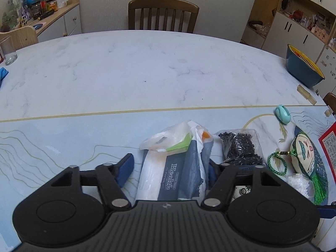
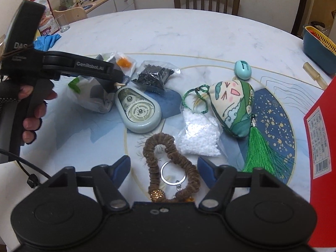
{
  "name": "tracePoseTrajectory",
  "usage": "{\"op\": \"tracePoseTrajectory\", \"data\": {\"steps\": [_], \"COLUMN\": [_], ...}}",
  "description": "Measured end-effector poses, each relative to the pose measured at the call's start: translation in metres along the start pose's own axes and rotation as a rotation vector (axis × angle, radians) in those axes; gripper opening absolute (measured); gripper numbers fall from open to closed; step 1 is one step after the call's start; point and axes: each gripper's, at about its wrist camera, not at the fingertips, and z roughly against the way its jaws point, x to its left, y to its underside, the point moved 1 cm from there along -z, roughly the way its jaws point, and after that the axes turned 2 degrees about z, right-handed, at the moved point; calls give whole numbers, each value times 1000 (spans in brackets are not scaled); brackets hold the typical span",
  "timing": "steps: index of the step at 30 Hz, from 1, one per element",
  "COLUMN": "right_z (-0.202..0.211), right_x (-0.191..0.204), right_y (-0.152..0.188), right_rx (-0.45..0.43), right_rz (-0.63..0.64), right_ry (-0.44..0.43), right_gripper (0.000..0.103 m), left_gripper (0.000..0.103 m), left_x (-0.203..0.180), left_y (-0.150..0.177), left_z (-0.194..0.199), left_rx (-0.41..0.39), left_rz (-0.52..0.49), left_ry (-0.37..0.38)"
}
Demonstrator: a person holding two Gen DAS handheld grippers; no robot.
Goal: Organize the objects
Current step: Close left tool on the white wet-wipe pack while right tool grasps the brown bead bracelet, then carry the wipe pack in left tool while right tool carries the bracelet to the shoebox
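My left gripper (image 1: 170, 168) is open, its fingers on either side of a plastic bag with a blue-and-white "Health" pack (image 1: 170, 178); the bag also shows in the right wrist view (image 2: 94, 96). My right gripper (image 2: 163, 168) is open around a brown braided cord with a key ring (image 2: 168, 163) on the table. A bag of black beads (image 2: 154, 75), a grey gear case (image 2: 138, 109), a bag of white beads (image 2: 199, 134), a green tasselled sachet (image 2: 233, 107) and a teal egg-shaped item (image 2: 242, 69) lie nearby.
A red box (image 2: 321, 147) stands at the right. A blue-and-yellow basket (image 1: 302, 67) sits at the far right table edge. A glass (image 1: 8, 52) and a blue glove (image 2: 47, 41) are at the left. A chair (image 1: 163, 14) stands behind the marble table (image 1: 126, 69).
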Motion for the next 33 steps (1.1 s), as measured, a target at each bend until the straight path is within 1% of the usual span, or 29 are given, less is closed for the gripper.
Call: {"op": "tracePoseTrajectory", "data": {"steps": [5, 8, 10, 12, 13, 14, 16, 18, 19, 26, 30, 33], "right_z": [0, 2, 4, 8, 9, 10, 13, 17, 20, 48, 65, 78], "right_x": [-2, -2, -1, 0, 0, -1, -1, -2, -2, -6, -11, -16], "right_y": [-1, 0, 1, 3, 4, 5, 6, 6, 6, 6, 7, 8], "right_rx": [8, 16, 20, 18, 17, 16, 5, -1, -9, -71, -108, -129], "right_rz": [-2, 2, 2, 6, 8, 8, 8, 4, -1, -15, -39, -62], "right_ry": [14, 21, 26, 26, 24, 25, 27, 20, 13, -10, -29, -41], "right_gripper": [48, 40, 35, 25, 22, 15, 12, 7, 6, 5, 5, 5], "left_gripper": [47, 43, 42, 41, 40, 40, 40, 39, 39, 39, 39, 39], "left_x": [1, 0, -1, -2, -3, -4, -6, -7, -8, -11, -10, -12], "left_y": [2, 3, 3, 2, 2, 2, 2, 2, 2, 5, 6, 6], "left_z": [5, 10, 14, 21, 24, 26, 32, 39, 43, 71, 91, 104], "left_rx": [-9, -15, -23, -29, -31, -31, -32, -35, -36, -56, -80, -81], "left_rz": [0, -4, -3, 1, 0, -3, -3, 0, 0, -18, -10, -3], "left_ry": [4, 9, 13, 19, 19, 17, 23, 28, 27, 23, 38, 51]}}
